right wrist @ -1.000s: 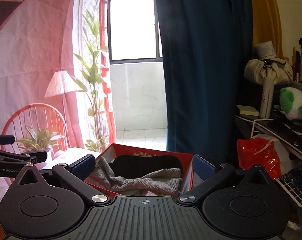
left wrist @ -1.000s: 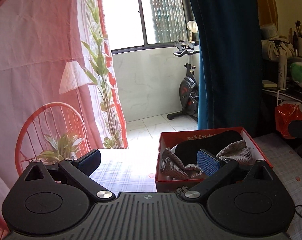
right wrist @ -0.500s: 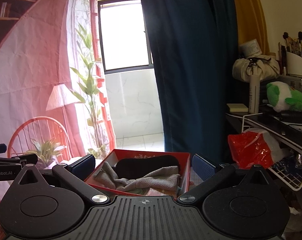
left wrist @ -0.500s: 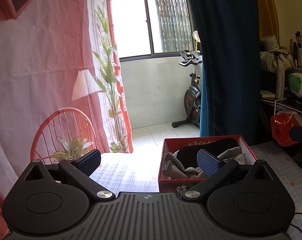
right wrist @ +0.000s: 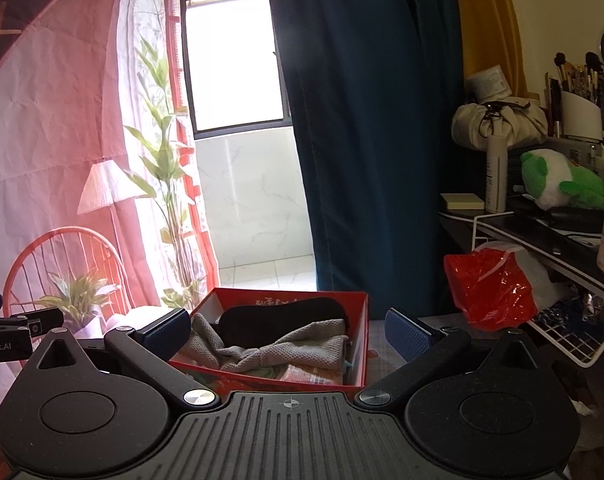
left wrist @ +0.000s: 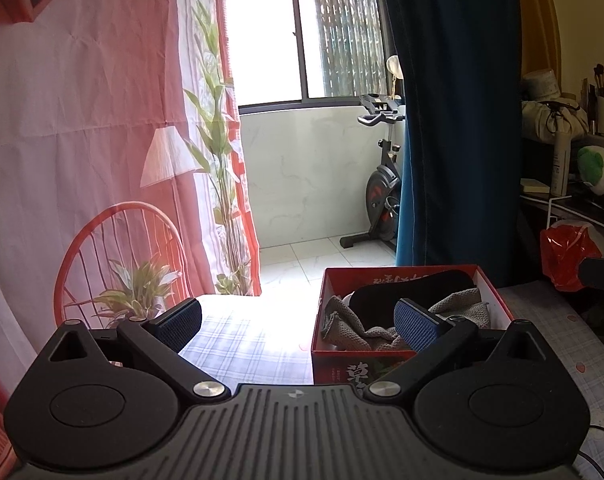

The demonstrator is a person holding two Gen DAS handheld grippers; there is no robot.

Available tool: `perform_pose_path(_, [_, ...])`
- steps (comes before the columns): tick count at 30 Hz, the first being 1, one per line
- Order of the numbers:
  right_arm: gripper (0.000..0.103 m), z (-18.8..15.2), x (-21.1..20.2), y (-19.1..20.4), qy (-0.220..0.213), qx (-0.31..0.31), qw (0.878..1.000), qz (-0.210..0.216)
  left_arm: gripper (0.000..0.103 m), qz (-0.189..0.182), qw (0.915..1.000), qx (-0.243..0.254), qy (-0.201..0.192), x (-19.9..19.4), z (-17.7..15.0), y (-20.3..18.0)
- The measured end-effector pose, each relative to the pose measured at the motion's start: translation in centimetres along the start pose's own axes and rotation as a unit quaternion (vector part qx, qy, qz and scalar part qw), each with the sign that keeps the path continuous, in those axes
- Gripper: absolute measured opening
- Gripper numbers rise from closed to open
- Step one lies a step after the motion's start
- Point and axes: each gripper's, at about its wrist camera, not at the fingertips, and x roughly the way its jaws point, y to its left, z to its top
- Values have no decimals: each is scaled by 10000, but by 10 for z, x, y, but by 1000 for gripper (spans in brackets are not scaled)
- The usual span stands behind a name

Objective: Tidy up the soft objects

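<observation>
A red cardboard box sits on the checked bedcover, holding a black soft piece and a grey knitted cloth draped over other folded fabrics. My left gripper is open and empty, held back from the box, which lies ahead to its right. My right gripper is open and empty too, its fingers standing either side of the box as seen from behind it. The left gripper's tip shows at the left edge of the right wrist view.
A checked bedcover spreads left of the box. A potted plant and an orange wire chair stand at left. A red plastic bag, a wire shelf and a green plush are at right. A blue curtain hangs behind.
Both grippers have drawn back and lifted away from the box, which now looks smaller and lower in both views. Jaws stayed open; the box's contents have not moved.
</observation>
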Motion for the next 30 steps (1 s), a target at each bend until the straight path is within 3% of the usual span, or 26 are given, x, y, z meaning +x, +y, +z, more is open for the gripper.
perform_pose_path(30, [103, -1, 6, -3, 114, -21, 9999, -45, 103, -8, 9998, -130, 129, 4, -1, 4])
